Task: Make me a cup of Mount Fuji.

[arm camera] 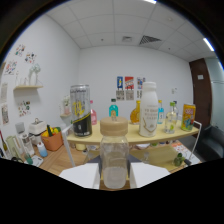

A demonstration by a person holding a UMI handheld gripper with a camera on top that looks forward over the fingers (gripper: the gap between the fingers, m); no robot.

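Observation:
A clear glass jar (pixel 114 159) with a round wooden lid (pixel 114 125) stands upright between my gripper's (pixel 114 176) two white fingers (pixel 80 175). Both fingers press against its sides, so the gripper is shut on it. The jar looks empty and is held in front of a long wooden table (pixel 100 137). Beyond it on the table stand a tall black and yellow can (pixel 80 111), a white bottle (pixel 148 110), an orange bottle (pixel 135 113), a blue-green bottle (pixel 113 108) and a pink bottle (pixel 93 116).
At the table's right end are a glass with a yellow slice (pixel 171 120) and a yellow carton (pixel 188 116). An orange tub (pixel 51 139) with utensils sits to the left. A wall shelf (pixel 27 87) hangs at the left, and posters (pixel 129 86) hang on the back wall.

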